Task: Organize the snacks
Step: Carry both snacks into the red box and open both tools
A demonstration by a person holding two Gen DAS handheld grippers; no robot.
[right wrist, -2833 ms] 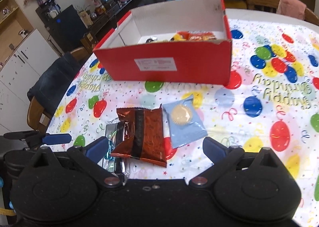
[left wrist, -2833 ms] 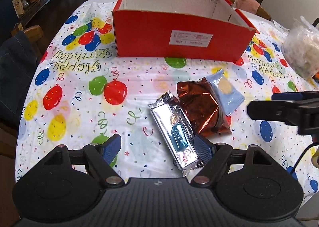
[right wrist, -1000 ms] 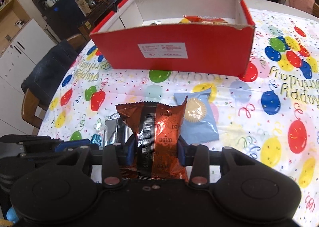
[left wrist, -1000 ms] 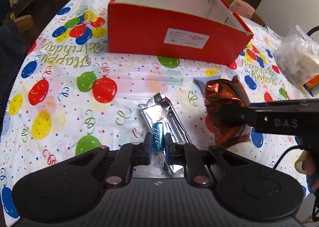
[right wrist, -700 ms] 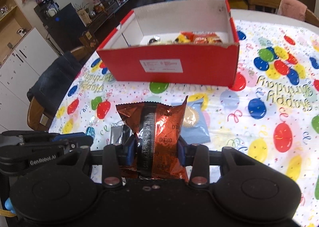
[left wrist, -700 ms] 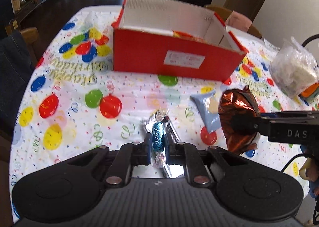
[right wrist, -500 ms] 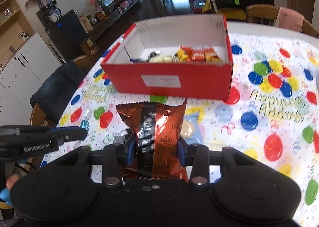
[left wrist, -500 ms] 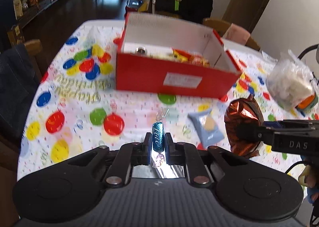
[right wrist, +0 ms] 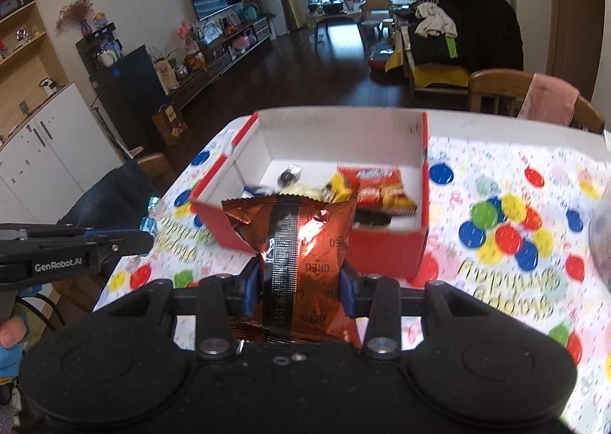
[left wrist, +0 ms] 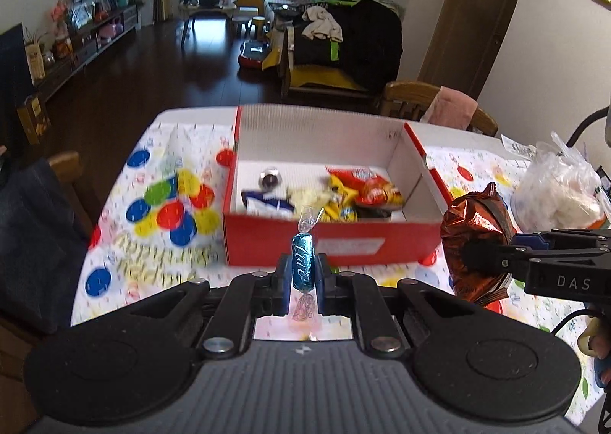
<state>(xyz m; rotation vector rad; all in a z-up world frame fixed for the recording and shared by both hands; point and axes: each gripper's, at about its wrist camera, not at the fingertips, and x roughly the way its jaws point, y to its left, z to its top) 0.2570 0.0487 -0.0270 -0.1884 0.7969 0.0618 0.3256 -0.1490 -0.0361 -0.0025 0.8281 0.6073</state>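
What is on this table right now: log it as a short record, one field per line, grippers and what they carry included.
left gripper: shut on blue candy, held above the table
right gripper: shut on brown Oreo packet, also off the table
red box: open, white inside, on the balloon tablecloth
box contents: red and yellow snack bags, a blue-white packet
right of box: clear plastic bag

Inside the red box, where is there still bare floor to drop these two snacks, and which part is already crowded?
In the red box, bare white floor lies along the back wall and in the left rear corner, around the round foil piece. The front is crowded: blue-white packet, yellow packs, red chip bag toward the right wall.
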